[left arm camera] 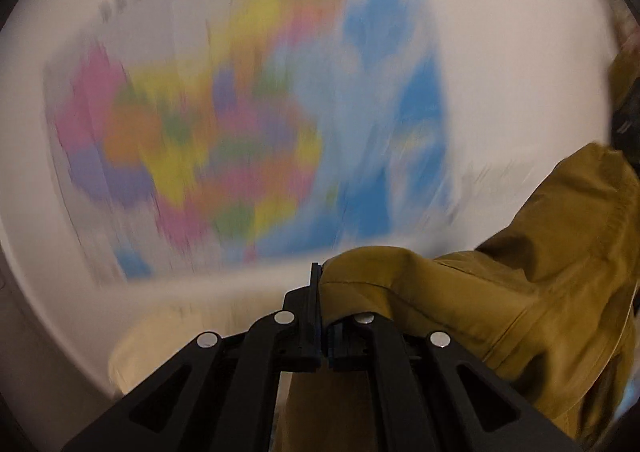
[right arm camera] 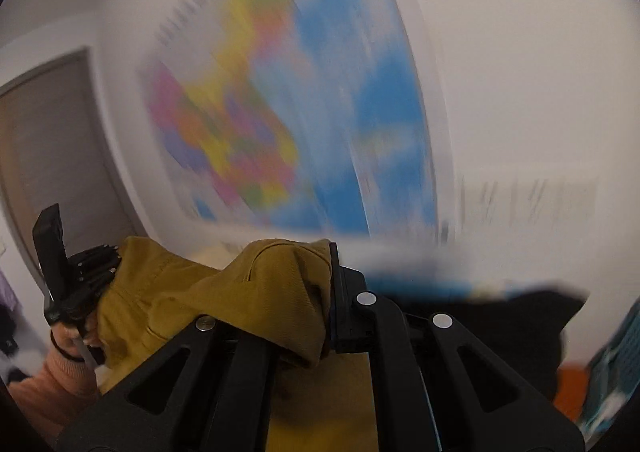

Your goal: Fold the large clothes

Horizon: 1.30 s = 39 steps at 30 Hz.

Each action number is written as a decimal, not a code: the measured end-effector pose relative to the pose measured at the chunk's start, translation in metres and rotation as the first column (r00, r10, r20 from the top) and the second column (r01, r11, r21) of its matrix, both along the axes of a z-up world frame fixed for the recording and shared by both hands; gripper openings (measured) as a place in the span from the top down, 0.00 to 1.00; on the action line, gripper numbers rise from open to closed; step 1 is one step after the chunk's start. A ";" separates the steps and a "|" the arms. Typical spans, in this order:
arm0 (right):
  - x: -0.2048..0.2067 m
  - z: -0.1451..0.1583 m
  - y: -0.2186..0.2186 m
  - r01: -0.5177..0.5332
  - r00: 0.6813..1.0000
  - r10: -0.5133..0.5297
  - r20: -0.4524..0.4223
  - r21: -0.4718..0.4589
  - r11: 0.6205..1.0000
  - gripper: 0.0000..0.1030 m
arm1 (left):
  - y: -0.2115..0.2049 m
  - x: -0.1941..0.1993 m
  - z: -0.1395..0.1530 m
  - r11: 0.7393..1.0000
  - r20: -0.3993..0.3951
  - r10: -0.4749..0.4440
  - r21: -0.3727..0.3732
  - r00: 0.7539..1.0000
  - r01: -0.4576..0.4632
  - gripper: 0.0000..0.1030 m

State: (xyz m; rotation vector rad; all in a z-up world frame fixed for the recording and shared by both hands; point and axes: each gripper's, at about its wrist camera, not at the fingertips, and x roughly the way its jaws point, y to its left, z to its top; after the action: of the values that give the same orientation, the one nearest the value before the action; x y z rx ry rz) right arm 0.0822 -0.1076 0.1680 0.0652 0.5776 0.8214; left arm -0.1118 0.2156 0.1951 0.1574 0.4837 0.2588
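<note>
We hold the garment [left arm camera: 520, 312] up in the air with both grippers, in front of a white wall [left arm camera: 520, 32]. It is mustard-coloured, of a thick woven cloth with stitched seams, perhaps a jacket or trousers; we cannot tell which. The left gripper [left arm camera: 320, 316] has its jaws closed on a folded edge of the cloth, which bulges out to their right. The right gripper [right arm camera: 330, 304] likewise has its jaws pinched together on a hem, with the cloth draped over to their left. In the right wrist view we also see the left gripper [right arm camera: 80, 284] from outside, in a hand [right arm camera: 72, 340] with a pink sleeve, the cloth sagging between the two tools.

We judge the garment soft but fairly heavy: it hangs in deep folds and would swing when moved. It looks unlikely to slip from a firm pinch. Seams and hems, where the cloth is doubled, seem the best places to take hold, at two corners well apart so that it spreads flat.

No surface shows in either view. The room is blurred: a coloured map [left arm camera: 248, 124] on the wall, a grey door [right arm camera: 52, 156] at the left of the right wrist view, something dark [right arm camera: 500, 316] low behind the right gripper.
</note>
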 end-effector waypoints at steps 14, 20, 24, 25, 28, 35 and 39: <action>0.123 -0.151 0.031 0.144 0.937 -0.238 -0.257 -0.337 0.931 0.28 | 0.075 0.148 -0.165 0.977 -0.447 -0.062 -0.210 0.892 -0.037 0.64; 0.035 -0.126 0.009 -0.005 0.987 -0.052 -0.152 -0.353 0.936 0.15 | 0.075 0.075 -0.125 0.942 -0.336 -0.276 -0.282 0.901 0.183 0.30; -0.036 -0.139 0.016 -0.087 0.995 0.054 -0.088 -0.429 0.899 0.09 | 0.044 0.031 -0.124 0.875 -0.321 -0.461 -0.318 0.827 0.365 0.22; -0.047 -0.146 0.018 -0.098 0.994 0.065 -0.089 -0.445 0.890 0.07 | 0.036 0.028 -0.131 0.870 -0.334 -0.477 -0.311 0.813 0.383 0.22; -0.065 -0.166 0.020 -0.120 0.991 0.076 -0.108 -0.492 0.862 0.07 | 0.009 0.038 -0.157 0.858 -0.402 -0.506 -0.319 0.763 0.402 0.22; -0.050 -0.135 -0.026 -0.053 0.993 0.005 -0.117 -0.412 0.910 0.90 | -0.010 0.108 -0.191 0.885 -0.507 -0.448 -0.367 0.737 0.285 0.77; -0.031 -0.081 -0.100 0.174 0.980 -0.196 -0.032 -0.336 0.926 0.93 | 0.012 0.143 -0.152 0.856 -0.390 -0.447 -0.448 0.805 0.259 0.86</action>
State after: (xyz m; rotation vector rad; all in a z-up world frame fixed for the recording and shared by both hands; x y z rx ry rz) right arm 0.0510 -0.2077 0.0869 -0.1614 0.7531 0.5307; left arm 0.0308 0.2279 0.0431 -0.0690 0.9815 -0.2666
